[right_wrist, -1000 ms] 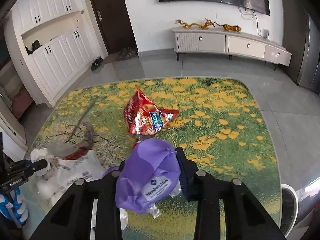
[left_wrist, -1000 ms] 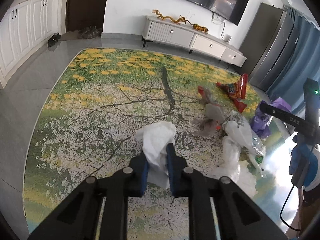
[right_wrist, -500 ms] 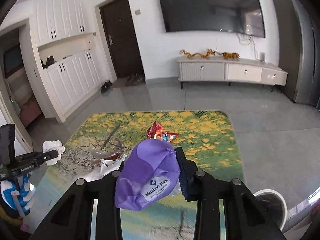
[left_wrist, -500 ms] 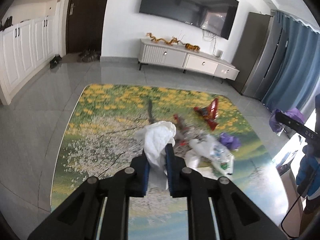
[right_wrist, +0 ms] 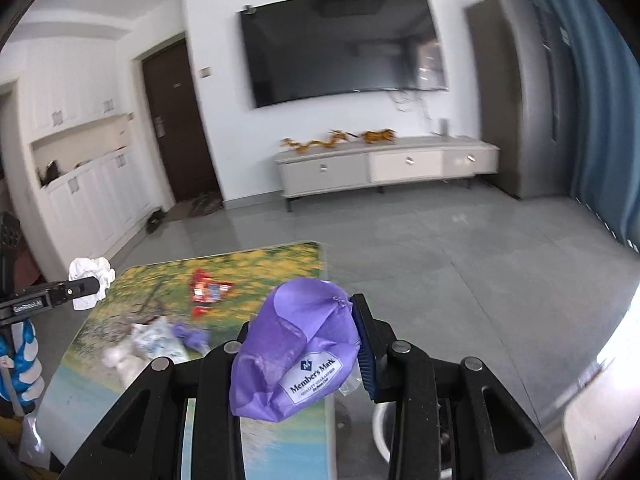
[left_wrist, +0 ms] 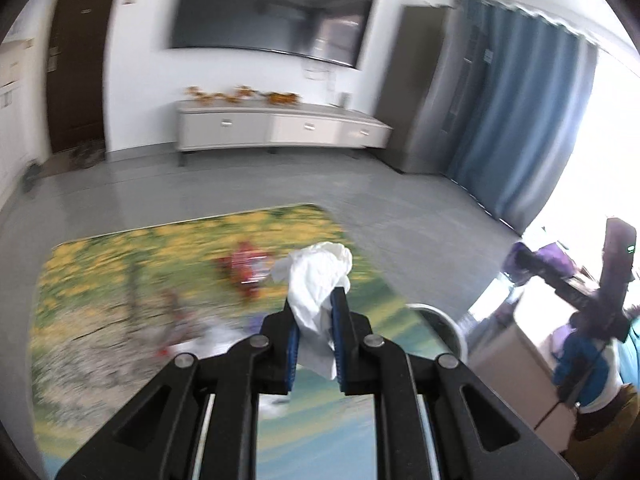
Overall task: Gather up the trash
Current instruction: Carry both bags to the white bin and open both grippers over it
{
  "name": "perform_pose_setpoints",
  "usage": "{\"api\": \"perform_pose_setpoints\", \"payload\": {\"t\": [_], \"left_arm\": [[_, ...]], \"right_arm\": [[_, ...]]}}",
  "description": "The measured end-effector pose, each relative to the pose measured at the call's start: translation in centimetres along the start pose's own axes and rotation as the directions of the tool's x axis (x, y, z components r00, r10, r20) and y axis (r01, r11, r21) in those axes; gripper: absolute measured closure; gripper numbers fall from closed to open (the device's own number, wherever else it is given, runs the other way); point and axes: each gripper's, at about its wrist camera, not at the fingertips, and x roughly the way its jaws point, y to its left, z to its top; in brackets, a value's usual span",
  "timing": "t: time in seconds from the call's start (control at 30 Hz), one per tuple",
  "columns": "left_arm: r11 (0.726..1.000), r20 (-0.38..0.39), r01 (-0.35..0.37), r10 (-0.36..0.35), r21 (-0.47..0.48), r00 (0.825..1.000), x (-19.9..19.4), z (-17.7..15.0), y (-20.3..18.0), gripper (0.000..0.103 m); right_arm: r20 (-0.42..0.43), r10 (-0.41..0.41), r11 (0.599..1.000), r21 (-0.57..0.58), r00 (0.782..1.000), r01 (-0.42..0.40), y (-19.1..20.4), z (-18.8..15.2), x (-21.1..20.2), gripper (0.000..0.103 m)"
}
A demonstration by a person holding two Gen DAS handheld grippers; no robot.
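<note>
My left gripper [left_wrist: 314,312] is shut on a crumpled white tissue [left_wrist: 316,280] and holds it high above the flowered rug [left_wrist: 120,280]. It shows at the left of the right wrist view [right_wrist: 86,290]. My right gripper [right_wrist: 304,340] is shut on a purple Member's Mark wrapper [right_wrist: 296,348], also lifted. It shows at the right of the left wrist view [left_wrist: 536,260]. A red snack bag [right_wrist: 206,288], a clear printed bag [right_wrist: 158,336], a small purple scrap [right_wrist: 190,334] and white tissue [right_wrist: 120,360] lie on the rug. A white round bin [left_wrist: 444,328] stands by the rug's right edge.
A TV cabinet [right_wrist: 384,168] stands against the far wall under a wall TV [right_wrist: 344,44]. White cupboards [right_wrist: 92,196] and a dark door [right_wrist: 176,124] are on the left, blue curtains [left_wrist: 516,120] on the right. A cardboard box [left_wrist: 516,364] stands beside the bin. Grey tiled floor surrounds the rug.
Both grippers have risen and swung right with their trash still held. The rug and its litter have dropped lower and further off. The white bin has come into the left wrist view.
</note>
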Motion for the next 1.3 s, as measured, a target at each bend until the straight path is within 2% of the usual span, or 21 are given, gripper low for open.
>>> {"api": "perform_pose_setpoints", "payload": {"t": [0.07, 0.27, 0.6, 0.73, 0.77, 0.83, 0.87, 0.9, 1.0, 1.13, 1.23, 1.3], "left_arm": [[0.998, -0.029, 0.053, -0.052, 0.03, 0.998, 2.3, 0.7, -3.3, 0.089], [0.982, -0.107, 0.157, -0.146, 0.103, 0.983, 8.9, 1.5, -11.7, 0.089], [0.964, -0.196, 0.241, -0.216, 0.113, 0.957, 17.6, 1.7, -19.8, 0.088], [0.959, -0.218, 0.261, -0.233, 0.111, 0.948, 19.7, 1.4, -21.5, 0.087], [0.959, -0.222, 0.263, -0.235, 0.103, 0.946, 20.3, 1.4, -22.0, 0.082], [0.958, -0.227, 0.274, -0.25, 0.081, 0.941, 21.2, 1.3, -22.3, 0.066], [0.956, -0.225, 0.284, -0.262, 0.068, 0.938, 21.6, 1.3, -22.4, 0.053], [0.955, -0.222, 0.289, -0.269, 0.062, 0.937, 21.8, 1.3, -22.5, 0.049], [0.942, -0.233, 0.332, -0.314, 0.042, 0.92, 22.1, 1.2, -22.6, 0.048], [0.94, -0.24, 0.339, -0.321, 0.035, 0.916, 21.3, 1.0, -22.2, 0.048], [0.946, -0.23, 0.323, -0.307, 0.033, 0.924, 20.2, 1.0, -21.2, 0.048], [0.954, -0.208, 0.295, -0.279, 0.05, 0.937, 19.0, 1.1, -20.5, 0.048]], "right_arm": [[-0.011, -0.02, 0.999, 0.04, 1.0, 0.021, -2.4, -0.8, 0.0, 0.071], [-0.054, -0.053, 0.986, 0.156, 0.997, 0.061, -8.9, -3.4, 0.7, 0.069], [-0.116, -0.086, 0.953, 0.279, 0.989, 0.116, -16.9, -5.8, 4.2, 0.069], [-0.134, -0.108, 0.943, 0.301, 0.985, 0.144, -19.0, -6.4, 5.2, 0.064], [-0.139, -0.113, 0.941, 0.304, 0.984, 0.151, -19.3, -6.5, 5.4, 0.062], [-0.15, -0.126, 0.936, 0.309, 0.981, 0.167, -19.8, -6.9, 5.8, 0.055], [-0.154, -0.134, 0.934, 0.31, 0.979, 0.177, -19.7, -6.9, 6.2, 0.049], [-0.159, -0.144, 0.932, 0.311, 0.977, 0.188, -19.9, -7.1, 6.2, 0.047], [-0.167, -0.159, 0.926, 0.316, 0.973, 0.206, -20.0, -7.5, 6.1, 0.045], [-0.175, -0.175, 0.918, 0.326, 0.969, 0.225, -20.2, -8.0, 5.3, 0.044], [-0.169, -0.183, 0.918, 0.323, 0.968, 0.23, -19.8, -7.9, 4.3, 0.044], [-0.159, -0.191, 0.919, 0.319, 0.969, 0.233, -19.4, -7.4, 3.5, 0.043]]}}
